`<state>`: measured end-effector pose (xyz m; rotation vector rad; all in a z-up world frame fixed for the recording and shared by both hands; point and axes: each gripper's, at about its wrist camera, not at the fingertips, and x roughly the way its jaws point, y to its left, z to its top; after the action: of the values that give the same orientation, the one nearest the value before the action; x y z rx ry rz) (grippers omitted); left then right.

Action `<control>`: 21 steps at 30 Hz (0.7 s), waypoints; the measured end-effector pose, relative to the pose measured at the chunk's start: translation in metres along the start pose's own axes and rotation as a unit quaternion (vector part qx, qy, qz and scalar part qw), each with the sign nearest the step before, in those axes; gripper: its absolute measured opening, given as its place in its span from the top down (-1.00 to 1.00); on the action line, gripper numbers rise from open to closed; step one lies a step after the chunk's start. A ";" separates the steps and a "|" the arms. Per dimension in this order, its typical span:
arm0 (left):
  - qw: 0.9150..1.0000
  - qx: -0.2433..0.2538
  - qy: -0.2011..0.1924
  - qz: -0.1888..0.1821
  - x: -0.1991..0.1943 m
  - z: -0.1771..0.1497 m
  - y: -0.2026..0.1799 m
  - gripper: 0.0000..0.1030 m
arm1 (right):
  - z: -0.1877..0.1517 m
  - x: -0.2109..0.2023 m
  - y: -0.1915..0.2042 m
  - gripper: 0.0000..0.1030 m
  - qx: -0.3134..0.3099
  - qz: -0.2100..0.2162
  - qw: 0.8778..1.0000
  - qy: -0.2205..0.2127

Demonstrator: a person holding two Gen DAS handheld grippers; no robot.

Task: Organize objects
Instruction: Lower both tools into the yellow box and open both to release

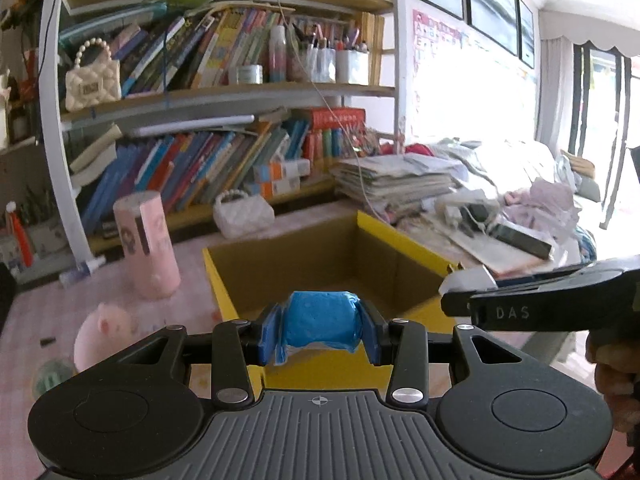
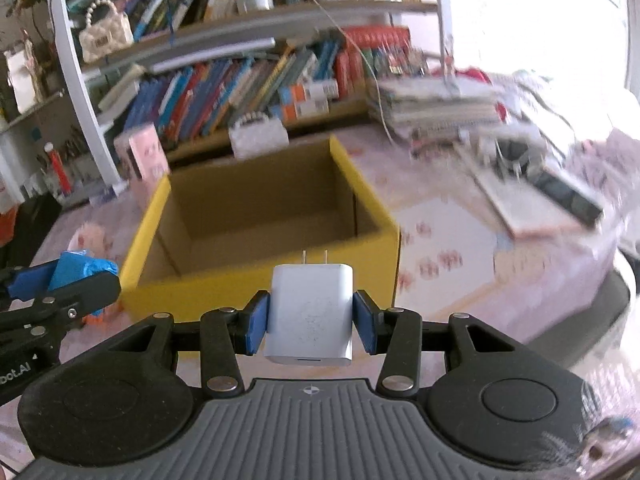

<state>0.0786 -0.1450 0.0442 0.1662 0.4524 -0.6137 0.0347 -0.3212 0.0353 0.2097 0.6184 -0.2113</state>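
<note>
Behind yellow box (image 2: pixel 260 216), left gripper (image 1: pixel 320 330) clamps blue packet (image 1: pixel 320 320), right gripper (image 2: pixel 312 320) white charger (image 2: pixel 310 312).

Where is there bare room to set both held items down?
The yellow box looks empty inside. Bare cloth lies right of it, before the paper stack. Left is crowded: pink tube, pig toy.
</note>
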 end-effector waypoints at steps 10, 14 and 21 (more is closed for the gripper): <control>0.999 -0.001 0.022 0.024 0.054 0.016 -0.007 0.21 | 0.054 0.051 -0.016 0.17 -0.052 0.036 0.998 -0.015; 0.999 -0.005 0.036 0.035 0.072 0.017 -0.007 0.21 | 0.067 0.076 -0.014 0.17 -0.072 0.052 0.996 -0.001; 0.996 -0.006 0.073 0.052 0.103 0.012 -0.003 0.21 | 0.069 0.118 -0.006 0.17 -0.112 0.071 0.990 0.045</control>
<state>0.1561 -0.2039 0.0074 0.2223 0.5860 -0.4972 0.1645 -0.3606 0.0195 0.0457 0.7093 0.0063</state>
